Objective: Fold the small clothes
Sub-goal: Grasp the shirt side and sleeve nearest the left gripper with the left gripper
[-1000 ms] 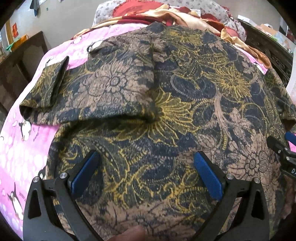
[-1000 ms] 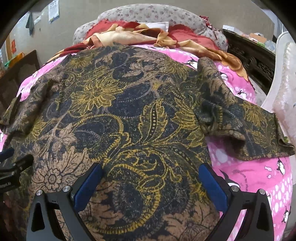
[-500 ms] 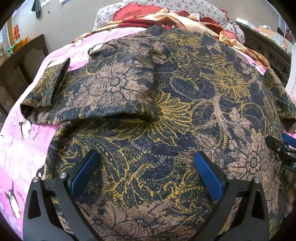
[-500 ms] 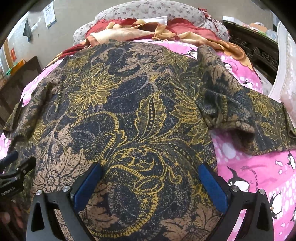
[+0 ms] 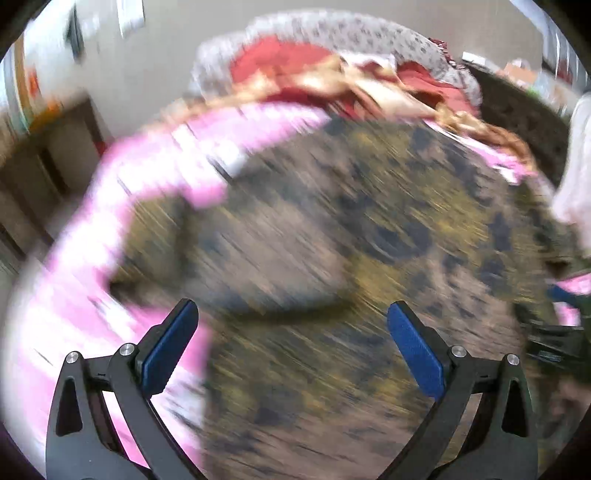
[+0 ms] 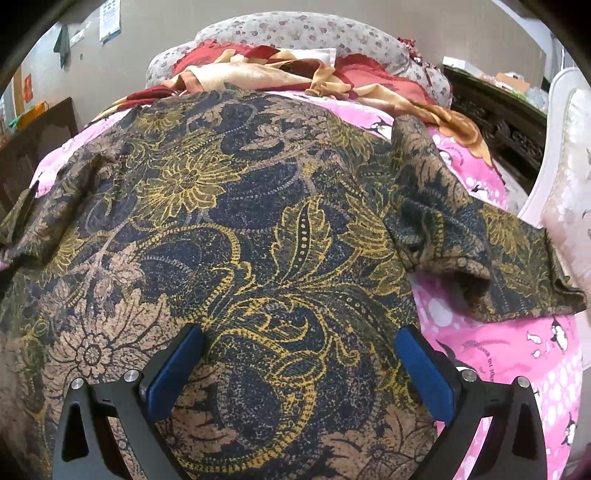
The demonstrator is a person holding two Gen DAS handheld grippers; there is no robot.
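Two tongs are seen spread wide and empty over a patterned shirt laid flat on a bed. The left tongs are caught in a fast swing: their view, sharp half a second ago, is now smeared, and the pink sheet that was a thin strip at the left now fills much of that side. From this it is judged that the left tongs are being carried toward the shirt's left edge or sleeve, so a first side fold is probably being started. The right tongs are held much as before, low over the hem end, with only a slight drift in framing. No cloth is gripped by either pair, and no new fold is seen.

The shirt lies across the middle of the bed, collar end toward the far pillow, hem nearest the tongs. Its right sleeve is spread toward the bed's right edge, with a rumpled flap doubled over at the shoulder. The fabric is thin woven cloth, printed with dark blue, tan and yellow flowers and leaves, speckled like batik. The sheet is pink with small penguins. Beyond the collar, red and gold bedding is bunched loosely, glossy in places.
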